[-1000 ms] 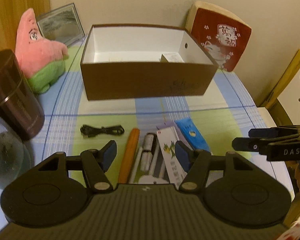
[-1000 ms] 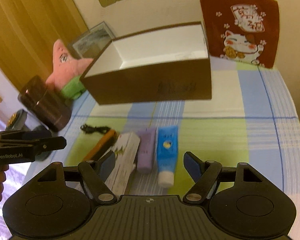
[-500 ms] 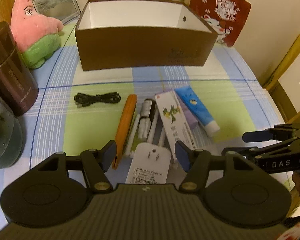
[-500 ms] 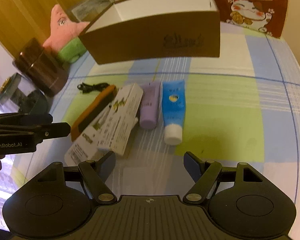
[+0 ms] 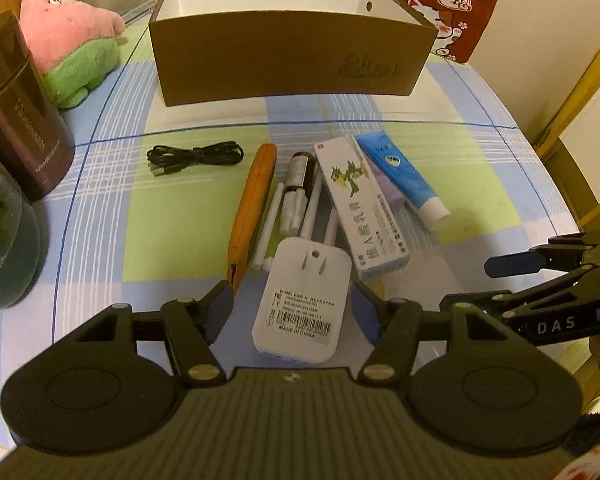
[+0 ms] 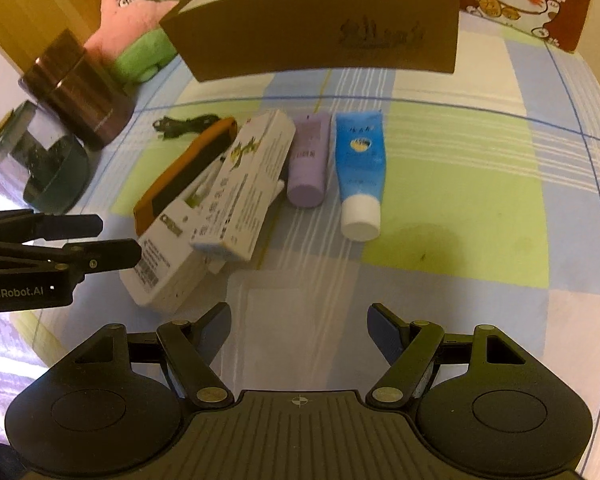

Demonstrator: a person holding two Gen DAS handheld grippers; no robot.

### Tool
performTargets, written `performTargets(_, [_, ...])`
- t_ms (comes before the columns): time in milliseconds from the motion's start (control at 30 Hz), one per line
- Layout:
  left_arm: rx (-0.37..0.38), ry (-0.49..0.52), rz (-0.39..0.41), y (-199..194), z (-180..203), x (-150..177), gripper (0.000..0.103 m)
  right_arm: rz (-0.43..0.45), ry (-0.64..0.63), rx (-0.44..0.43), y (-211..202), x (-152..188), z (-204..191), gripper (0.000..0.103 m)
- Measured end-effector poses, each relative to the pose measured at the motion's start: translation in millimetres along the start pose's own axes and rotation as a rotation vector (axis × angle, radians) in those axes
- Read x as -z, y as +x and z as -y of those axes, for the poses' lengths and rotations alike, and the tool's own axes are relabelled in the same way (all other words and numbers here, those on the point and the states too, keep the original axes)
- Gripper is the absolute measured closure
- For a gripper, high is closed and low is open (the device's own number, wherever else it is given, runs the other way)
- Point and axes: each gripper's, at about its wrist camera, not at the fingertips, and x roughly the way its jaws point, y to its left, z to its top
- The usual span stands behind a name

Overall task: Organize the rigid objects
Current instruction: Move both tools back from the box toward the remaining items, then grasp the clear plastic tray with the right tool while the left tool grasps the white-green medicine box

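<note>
The white wireless repeater (image 5: 302,299) lies plug-side up dead ahead at twelve o'clock between the gaping, empty left gripper (image 5: 292,309), long axis running away toward the brown box (image 5: 288,56), while the right gripper (image 6: 299,330), equally open and empty, hovers farther off.

Warm, yellowish indoor light fills both views, fairly dim; colours lean orange; shadows are soft, the clearest a dark band under the box (image 5: 284,64) front and a faint patch on the cloth (image 6: 452,184) beside the blue tube (image 6: 360,176). Fisheye bending curves the cloth's lines and darkens the corners; the left wrist view is sharp, label print legible on the white plug (image 5: 300,304); the right wrist view is softly smeared; a pale purplish glare sits at its left edge.
</note>
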Motion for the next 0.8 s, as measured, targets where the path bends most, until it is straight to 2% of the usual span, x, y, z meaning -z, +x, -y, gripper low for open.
performTargets(500, [-0.003,0.01,-0.036,8.1,-7.7,16.2,0.042,-0.048,-0.044,-0.001,22.8,7.9,-18.2,0.031])
performTargets(800, [0.015,0.059,-0.044,17.4,-4.0,17.4,0.042,-0.057,-0.059,0.023,32.1,10.9,-23.8,0.032])
